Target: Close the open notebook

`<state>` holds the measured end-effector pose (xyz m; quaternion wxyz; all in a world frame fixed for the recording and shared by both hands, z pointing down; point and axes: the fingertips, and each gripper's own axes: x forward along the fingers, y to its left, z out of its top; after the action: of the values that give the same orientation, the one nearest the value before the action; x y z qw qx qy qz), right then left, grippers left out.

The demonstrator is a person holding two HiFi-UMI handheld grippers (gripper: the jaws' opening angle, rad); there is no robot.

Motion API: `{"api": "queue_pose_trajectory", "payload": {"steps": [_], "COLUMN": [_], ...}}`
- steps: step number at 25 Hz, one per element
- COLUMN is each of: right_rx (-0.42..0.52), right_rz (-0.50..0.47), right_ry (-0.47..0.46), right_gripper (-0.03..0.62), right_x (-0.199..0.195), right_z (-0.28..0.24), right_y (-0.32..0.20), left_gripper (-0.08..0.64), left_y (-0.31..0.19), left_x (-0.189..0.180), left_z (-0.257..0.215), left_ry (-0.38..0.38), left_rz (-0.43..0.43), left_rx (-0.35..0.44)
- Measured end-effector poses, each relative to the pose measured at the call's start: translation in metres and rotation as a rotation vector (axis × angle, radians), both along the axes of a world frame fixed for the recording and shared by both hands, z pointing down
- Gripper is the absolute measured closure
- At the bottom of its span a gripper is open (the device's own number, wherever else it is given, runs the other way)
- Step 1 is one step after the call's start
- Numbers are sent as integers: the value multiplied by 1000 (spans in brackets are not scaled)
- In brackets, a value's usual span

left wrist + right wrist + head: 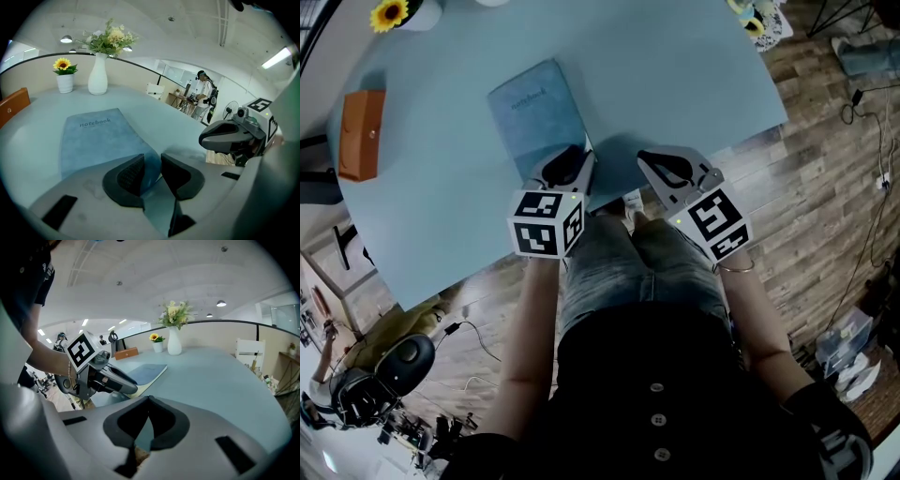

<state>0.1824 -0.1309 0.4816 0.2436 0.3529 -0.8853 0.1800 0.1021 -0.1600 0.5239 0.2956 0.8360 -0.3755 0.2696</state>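
A blue notebook (pixel 534 117) lies closed and flat on the light blue table (pixel 675 75), its cover lettered "notebook" (pixel 96 123). My left gripper (pixel 572 161) sits at the notebook's near right corner. In the left gripper view the jaws (pixel 152 161) stand apart, with the corner of the cover showing in the gap and neither pad pressing on it. My right gripper (pixel 661 169) hovers just right of it above the table's near edge, jaw tips together (pixel 149 399) and nothing between them. The right gripper view shows the notebook (pixel 145 372) beyond the left gripper (pixel 110 380).
An orange-brown box (pixel 361 131) lies at the table's left side. A potted sunflower (pixel 64 77) and a white vase of flowers (pixel 98 75) stand at the far edge. The table's near edge runs just below both grippers, with wooden floor beyond.
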Motion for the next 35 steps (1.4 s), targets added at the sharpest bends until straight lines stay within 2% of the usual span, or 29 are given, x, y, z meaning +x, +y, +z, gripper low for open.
{"api": "queue_pose_trajectory", "payload": {"steps": [13,24,35], "right_rx": [4,18,41], "right_rz": [-23,-42,-25], "right_ry": [12,14,19], "right_gripper": [591,591,591], "right_x": [7,7,6], "right_z": [-1,-6,-12], "right_y": [-1,-6,-8], "left_gripper": [425,360,344], "left_y": [3,7,12], "left_x": [7,13,15], "left_z": [-1,-1,-9], "left_ry": [-4,18,110], "left_rz": [9,8,-11], "left_rx": [6,-2,-16]}}
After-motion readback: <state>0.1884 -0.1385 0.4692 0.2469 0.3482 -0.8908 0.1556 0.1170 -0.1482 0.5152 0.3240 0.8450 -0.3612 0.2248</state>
